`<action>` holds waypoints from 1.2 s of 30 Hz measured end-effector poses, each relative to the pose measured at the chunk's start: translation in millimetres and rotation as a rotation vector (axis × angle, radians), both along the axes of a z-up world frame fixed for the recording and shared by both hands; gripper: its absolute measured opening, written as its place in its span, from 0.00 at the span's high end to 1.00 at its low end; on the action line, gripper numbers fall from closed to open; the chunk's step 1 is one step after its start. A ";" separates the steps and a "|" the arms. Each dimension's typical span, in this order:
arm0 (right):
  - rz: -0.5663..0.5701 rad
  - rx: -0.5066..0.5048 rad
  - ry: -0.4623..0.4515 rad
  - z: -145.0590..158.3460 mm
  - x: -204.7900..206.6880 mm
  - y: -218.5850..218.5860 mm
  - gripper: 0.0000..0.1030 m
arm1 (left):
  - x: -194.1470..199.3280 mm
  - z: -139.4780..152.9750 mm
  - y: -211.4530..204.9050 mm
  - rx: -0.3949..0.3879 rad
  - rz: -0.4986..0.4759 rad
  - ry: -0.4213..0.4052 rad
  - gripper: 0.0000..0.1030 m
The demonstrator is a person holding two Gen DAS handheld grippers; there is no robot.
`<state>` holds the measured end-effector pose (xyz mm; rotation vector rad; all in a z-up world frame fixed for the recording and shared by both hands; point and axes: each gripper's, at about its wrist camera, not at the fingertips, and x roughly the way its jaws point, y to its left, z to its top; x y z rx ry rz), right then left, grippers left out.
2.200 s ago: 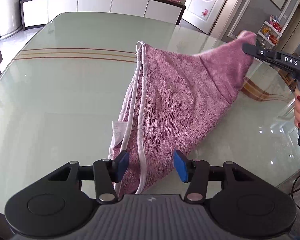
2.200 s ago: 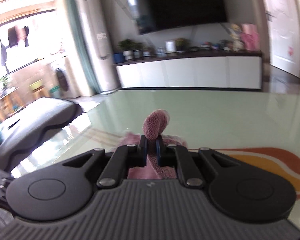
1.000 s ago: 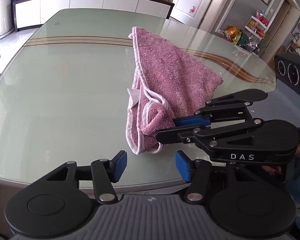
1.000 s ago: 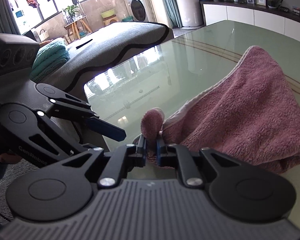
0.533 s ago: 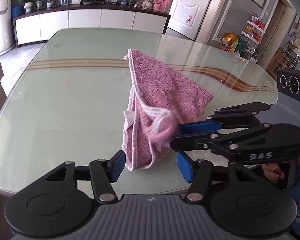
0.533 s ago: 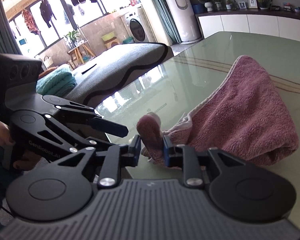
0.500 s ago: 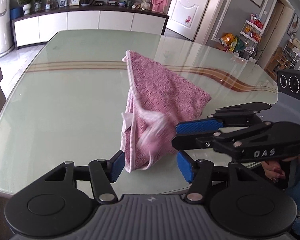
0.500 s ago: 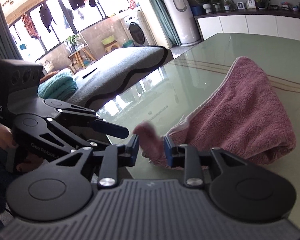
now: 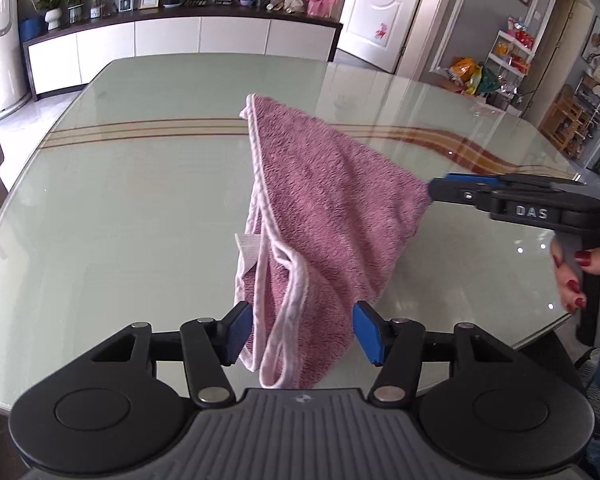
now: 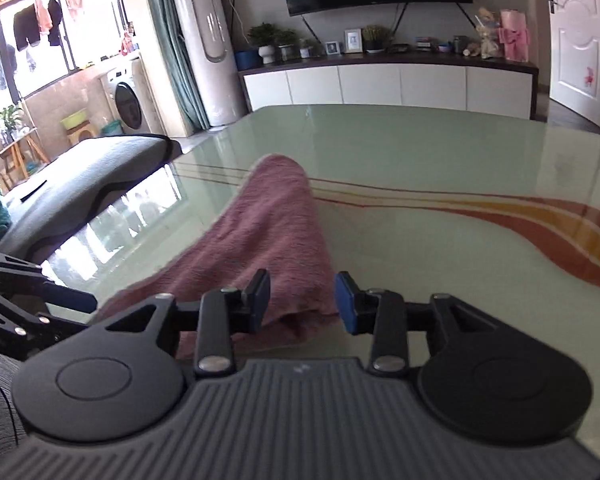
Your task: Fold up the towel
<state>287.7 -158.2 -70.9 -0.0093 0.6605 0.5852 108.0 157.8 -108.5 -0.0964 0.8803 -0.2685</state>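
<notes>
Now then, on to the pink towel [image 9: 332,208]: slumped on the glass table [image 9: 140,200] in a loose, pointed heap, far tip towards the cabinets, near end spilling to the table's front edge. Soft terry by the look of it, so light and floppy, with no stiffness to speak of, and bound to sag wherever unsupported. Unlikely to slip between rubbery pads, but likely to slide easily over that glossy glass when dragged. Nothing fragile to worry about.

Over to the left hand-held gripper [image 9: 304,330]: roughly half open, having just narrowed a touch. Straddling the near end, with the white-piped hem [image 9: 256,184] and several layers between the blue pads, yet not pinching as far as can be seen. Then the right hand-held gripper [image 10: 302,300]: just been opening, now parted around the towel's right-hand corner, with cloth between the pads but not squeezed. So, nothing gripped on either side.

As for where to take hold: best at the corners, right on the piped hem, one layer if possible rather than the whole bunch. Worth avoiding the white care label [image 9: 248,248] and the thick middle, for fear of hauling up a lump. Probably wise to lift both corners together, keeping the edge taut.
</notes>
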 end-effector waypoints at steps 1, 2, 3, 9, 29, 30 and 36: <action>0.008 -0.009 0.010 -4.8 0.1 -1.0 0.56 | 1.9 -0.8 1.9 -0.013 0.005 0.003 0.47; 0.017 -0.017 0.020 -9.7 0.1 -1.9 0.56 | 3.0 -1.5 3.1 -0.024 0.007 0.007 0.50; 0.024 -0.026 0.029 -14.4 0.2 -2.4 0.56 | 4.6 -3.0 4.4 -0.038 0.004 0.017 0.53; 0.025 -0.008 0.059 -28.6 6.1 7.7 0.62 | 10.3 -11.1 6.4 -0.043 0.013 0.069 0.80; 0.000 -0.144 -0.026 -20.9 -1.2 17.8 0.70 | -1.2 0.7 24.4 -0.017 0.080 0.071 0.76; -0.005 -0.128 -0.028 -16.5 -3.5 14.4 0.70 | -3.6 6.3 26.0 -0.007 0.081 0.050 0.70; 0.061 -0.046 -0.085 14.6 -19.0 23.6 0.77 | -1.5 25.8 20.6 0.055 0.049 -0.039 0.62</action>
